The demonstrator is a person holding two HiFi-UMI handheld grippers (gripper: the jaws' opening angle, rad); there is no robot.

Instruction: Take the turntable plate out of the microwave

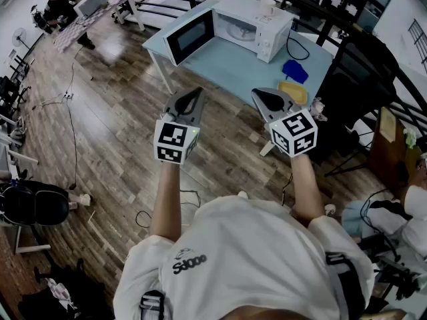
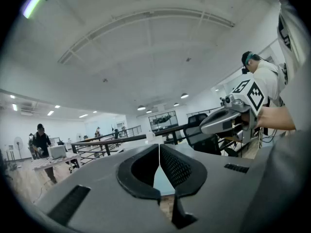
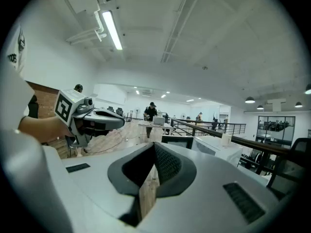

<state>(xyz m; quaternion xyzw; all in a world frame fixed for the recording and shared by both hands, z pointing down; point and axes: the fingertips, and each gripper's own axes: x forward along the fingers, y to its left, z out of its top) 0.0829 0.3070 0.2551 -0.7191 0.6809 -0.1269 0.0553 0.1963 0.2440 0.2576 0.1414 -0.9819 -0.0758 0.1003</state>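
We hold the left gripper (image 1: 198, 91) and right gripper (image 1: 258, 93) side by side over the floor (image 1: 120, 132), well short of the table (image 1: 220, 69). Both sets of fingers (image 2: 181, 168) are together, with nothing between them. The microwave (image 1: 257, 25) stands on the table, door (image 1: 190, 35) swung open. The plate (image 1: 233, 28) shows only faintly inside the cavity, well apart from both grippers.

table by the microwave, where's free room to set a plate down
Free: front stretch of the table, between the open door and the blue item. Crowded: the back, under the microwave, and the right edge by the yellow item.
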